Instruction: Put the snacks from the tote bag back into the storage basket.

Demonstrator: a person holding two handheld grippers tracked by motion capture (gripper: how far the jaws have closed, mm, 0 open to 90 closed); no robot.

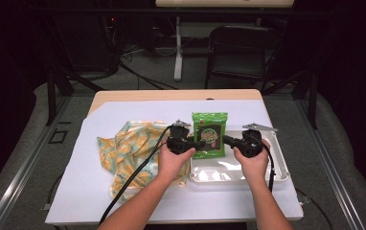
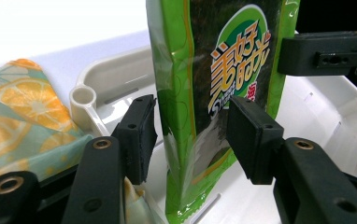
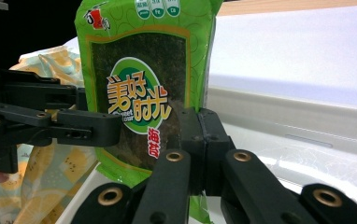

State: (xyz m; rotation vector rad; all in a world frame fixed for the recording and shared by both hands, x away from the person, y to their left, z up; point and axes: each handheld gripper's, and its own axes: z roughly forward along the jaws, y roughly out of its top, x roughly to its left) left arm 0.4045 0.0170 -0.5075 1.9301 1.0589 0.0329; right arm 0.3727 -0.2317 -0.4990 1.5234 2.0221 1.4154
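Right gripper [image 3: 199, 140] jaws pinch the pack [image 1: 210, 134] edge, keeping it upright over the tray [image 1: 279, 163]; left gripper [image 2: 190, 135] jaws stand open astride it, so one grip carries it

The high view looked forward and down from above the person's side onto the whole table [image 1: 123, 201]. The left gripper view sat low and close, facing the green packet [image 2: 214, 93] across the white tray [image 2: 326, 116]. The right gripper view faced that packet [image 3: 144, 70] from the opposite side (equally close). All three shared the packet [image 1: 210, 134] and tray [image 1: 279, 158].
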